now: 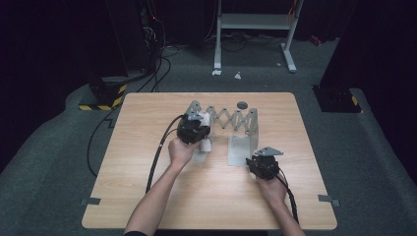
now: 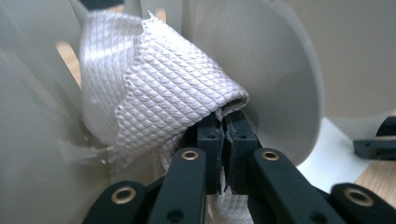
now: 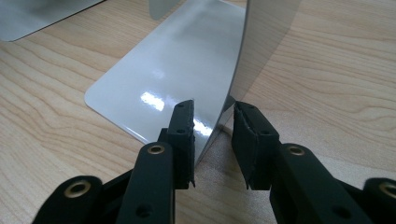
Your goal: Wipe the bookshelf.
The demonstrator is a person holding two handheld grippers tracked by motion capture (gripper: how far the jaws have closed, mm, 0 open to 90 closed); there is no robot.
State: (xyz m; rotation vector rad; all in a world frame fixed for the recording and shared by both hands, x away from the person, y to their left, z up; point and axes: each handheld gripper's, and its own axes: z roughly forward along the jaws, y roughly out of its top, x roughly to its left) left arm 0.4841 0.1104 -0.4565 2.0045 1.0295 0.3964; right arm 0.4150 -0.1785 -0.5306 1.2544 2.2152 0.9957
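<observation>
With the left gripper (image 2: 223,135) clamped on the cloth (image 2: 159,88), the right gripper (image 3: 214,140), jaws apart around the bookend (image 3: 261,42), should close squarely at six o'clock to steady it.

Left tool (image 2: 225,140) clamped tight; right tool (image 3: 214,140) jaws parted.

high view: table (image 1: 147,196) sitting evenly lit, surroundings falling dark | left gripper view: near white surfaces blurring, soft focus | right gripper view: glare shining off metal plate (image 3: 163,88), edges blurring
</observation>
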